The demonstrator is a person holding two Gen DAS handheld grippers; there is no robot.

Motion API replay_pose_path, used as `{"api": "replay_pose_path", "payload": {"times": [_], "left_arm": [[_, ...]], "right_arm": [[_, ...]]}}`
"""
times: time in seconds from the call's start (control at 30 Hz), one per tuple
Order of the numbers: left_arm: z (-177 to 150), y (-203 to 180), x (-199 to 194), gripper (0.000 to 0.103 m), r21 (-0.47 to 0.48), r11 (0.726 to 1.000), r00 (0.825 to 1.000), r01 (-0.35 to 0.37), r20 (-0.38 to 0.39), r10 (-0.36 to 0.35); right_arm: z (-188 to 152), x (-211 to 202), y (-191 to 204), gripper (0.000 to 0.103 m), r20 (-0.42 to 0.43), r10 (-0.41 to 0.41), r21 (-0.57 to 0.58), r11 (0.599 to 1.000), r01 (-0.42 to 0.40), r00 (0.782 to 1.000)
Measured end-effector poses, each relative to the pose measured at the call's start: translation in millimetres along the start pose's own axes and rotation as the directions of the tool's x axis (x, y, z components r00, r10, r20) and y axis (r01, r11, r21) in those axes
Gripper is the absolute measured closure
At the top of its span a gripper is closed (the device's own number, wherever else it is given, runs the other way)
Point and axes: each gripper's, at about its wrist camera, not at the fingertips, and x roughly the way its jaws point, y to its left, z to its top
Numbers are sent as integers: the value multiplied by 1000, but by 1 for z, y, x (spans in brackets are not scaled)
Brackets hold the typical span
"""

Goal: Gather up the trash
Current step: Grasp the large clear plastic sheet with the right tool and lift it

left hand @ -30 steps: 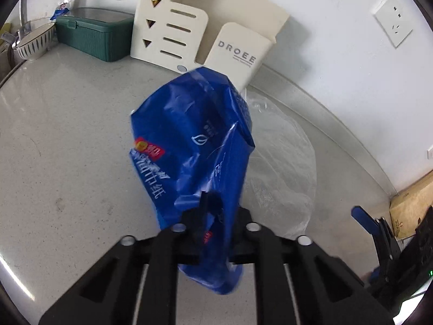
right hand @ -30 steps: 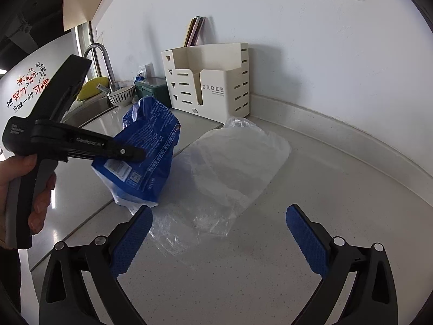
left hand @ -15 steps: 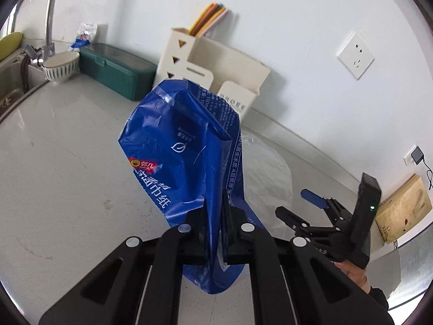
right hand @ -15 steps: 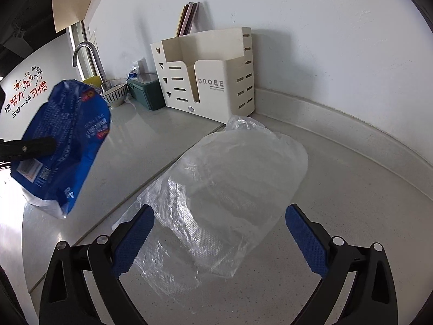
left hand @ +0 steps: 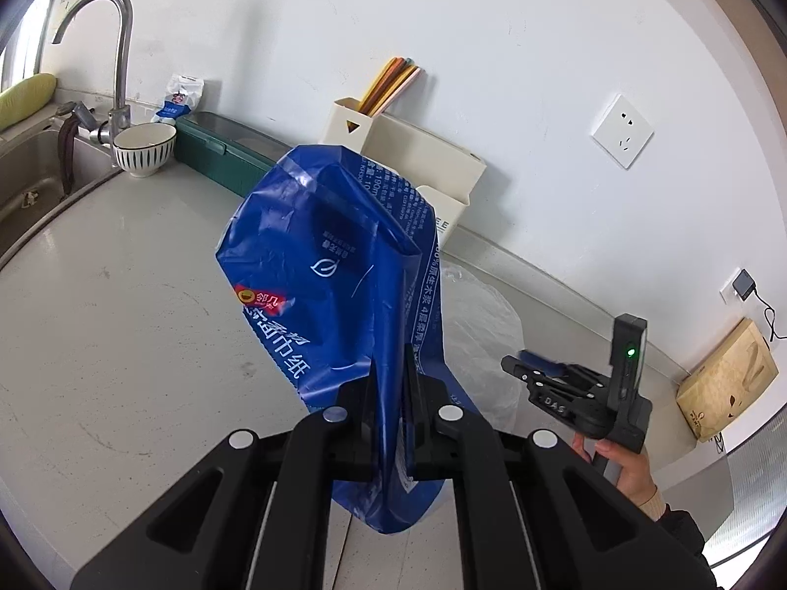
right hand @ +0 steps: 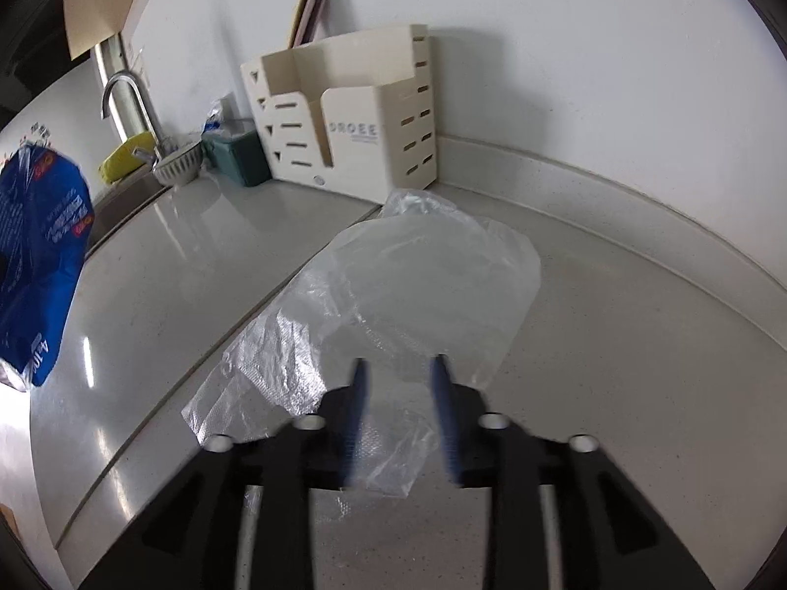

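Blue wrapper (left hand: 334, 270): deep blue film, white print, white leaf outline, red label with yellow dot. Clear bag (right hand: 403, 285): transparent, whitish sheen, fine embossed texture at one end. Counter (left hand: 123, 334): pale grey, fine speckle. Organiser (right hand: 344, 132): cream, slot and triangle cut-outs, grey lettering. Boards in organiser (left hand: 391, 81): orange, yellow, pink edges. Box left of organiser (left hand: 221, 152): dark green. Bowl left of box (left hand: 143, 147): white, dark vertical stripes. Left gripper (left hand: 388, 393): black. Right gripper (right hand: 399, 393): black frame, blue pads (right hand: 445, 413). Wall behind organiser (left hand: 492, 49): white.
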Motion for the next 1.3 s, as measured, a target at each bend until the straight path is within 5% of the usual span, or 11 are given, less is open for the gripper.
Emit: {"api": "replay_pose_path", "payload": {"times": [0.03, 0.17, 0.3, 0.53, 0.63, 0.7, 1.3], "left_arm": [[0, 1, -3, 96, -1, 1000, 1000, 1, 8, -1], [-3, 0, -10, 96, 4, 1000, 1000, 6, 17, -6], [-3, 0, -13, 96, 4, 1000, 1000, 18, 20, -18], [-2, 3, -21, 95, 7, 1000, 999, 22, 33, -22], [-2, 6, -22, 95, -3, 1000, 999, 27, 35, -27], [-4, 8, -22, 95, -5, 1000, 999, 26, 34, -26], [-25, 17, -59, 94, -14, 998, 997, 67, 40, -66]], "right_arm": [[0, -7, -5, 25, 27, -2, 29, 1000, 2, 1000], [4, -14, -26, 28, 27, -30, 99, 995, 28, 999], [4, 5, -36, 50, -46, -42, 125, 991, 47, 998], [3, 28, -38, 57, -104, 8, 156, 988, 8, 995], [2, 31, -37, 72, -109, 51, 175, 984, -31, 993], [2, 31, -37, 93, -110, 80, 189, 980, -58, 991], [-3, -62, -3, 98, 82, 149, 139, 977, -159, 985]]}}
